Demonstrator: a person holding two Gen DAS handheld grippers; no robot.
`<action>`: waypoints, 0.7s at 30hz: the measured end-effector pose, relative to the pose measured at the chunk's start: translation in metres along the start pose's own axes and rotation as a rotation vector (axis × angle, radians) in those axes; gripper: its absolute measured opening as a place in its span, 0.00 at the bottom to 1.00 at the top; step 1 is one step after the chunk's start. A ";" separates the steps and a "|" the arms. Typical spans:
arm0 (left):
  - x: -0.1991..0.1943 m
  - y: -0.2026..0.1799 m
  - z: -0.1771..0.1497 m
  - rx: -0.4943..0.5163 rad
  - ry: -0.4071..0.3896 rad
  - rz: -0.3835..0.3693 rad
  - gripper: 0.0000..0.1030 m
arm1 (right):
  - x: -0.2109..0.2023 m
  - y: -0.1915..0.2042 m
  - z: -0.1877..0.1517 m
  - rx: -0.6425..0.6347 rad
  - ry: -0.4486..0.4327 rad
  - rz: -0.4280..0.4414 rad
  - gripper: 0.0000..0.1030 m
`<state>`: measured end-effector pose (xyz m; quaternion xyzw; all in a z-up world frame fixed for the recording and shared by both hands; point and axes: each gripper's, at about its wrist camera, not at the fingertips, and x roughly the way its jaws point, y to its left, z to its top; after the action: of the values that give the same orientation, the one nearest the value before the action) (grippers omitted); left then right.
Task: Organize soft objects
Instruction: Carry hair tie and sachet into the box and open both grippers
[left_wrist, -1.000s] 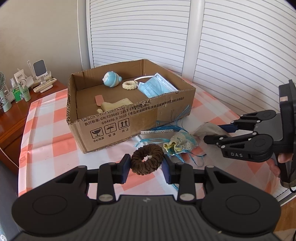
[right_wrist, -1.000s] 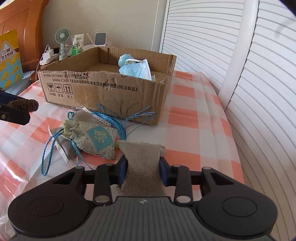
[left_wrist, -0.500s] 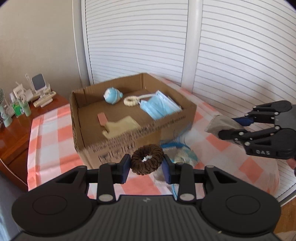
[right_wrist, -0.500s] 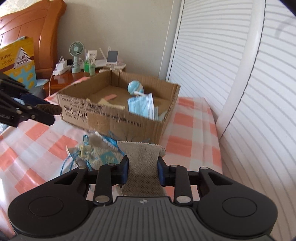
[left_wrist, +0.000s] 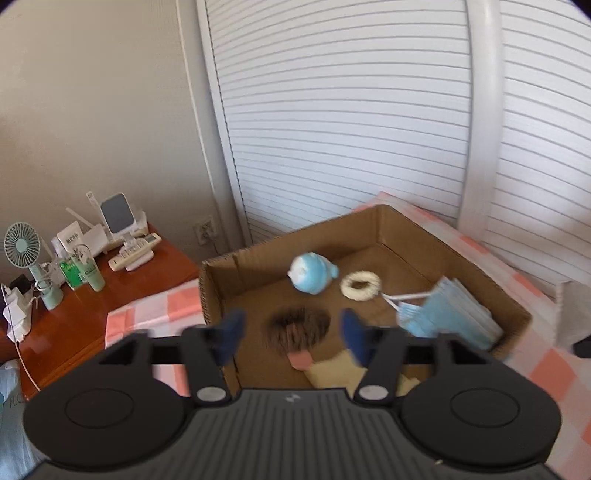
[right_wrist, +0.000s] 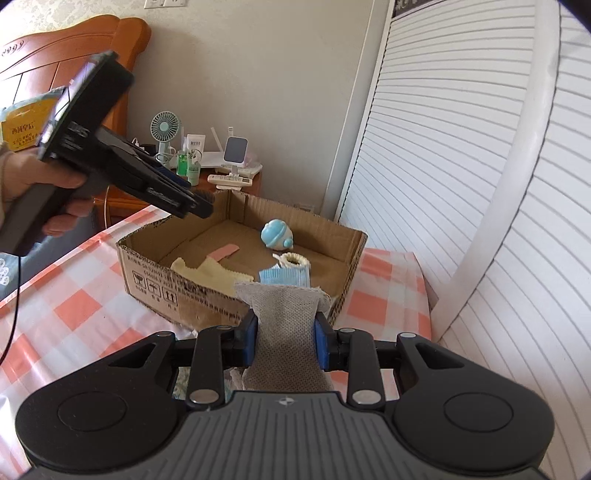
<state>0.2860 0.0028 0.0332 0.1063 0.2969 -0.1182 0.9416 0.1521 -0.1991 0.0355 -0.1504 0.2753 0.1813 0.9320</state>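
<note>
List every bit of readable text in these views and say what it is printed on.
"西域皇后": on the yellow packet by the headboard.
"DAS", probably: on the side of the left tongs.
Cardboard box: three handling symbols and printed lines on its front wall, lettering too blurred to read.
Bottles on the nightstand: labels too small to read.

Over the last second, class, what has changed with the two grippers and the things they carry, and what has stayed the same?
The left gripper rose over the cardboard box and opened, letting go of the brown scrunchie, now blurred between its parted fingers. The right gripper lifted toward the box, still clamped on the grey mesh pouch. The box's contents stayed put.
</note>
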 end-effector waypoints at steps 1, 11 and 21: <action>-0.001 0.003 -0.002 -0.007 -0.019 0.020 0.92 | 0.002 0.000 0.003 -0.005 -0.001 0.000 0.34; -0.063 0.007 -0.049 -0.044 0.001 0.049 0.99 | 0.030 0.001 0.029 -0.010 0.010 0.026 0.34; -0.126 -0.001 -0.106 -0.103 -0.002 0.090 0.99 | 0.081 0.019 0.089 -0.019 0.013 0.092 0.34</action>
<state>0.1290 0.0501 0.0219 0.0705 0.2966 -0.0605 0.9505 0.2484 -0.1281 0.0575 -0.1474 0.2864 0.2257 0.9194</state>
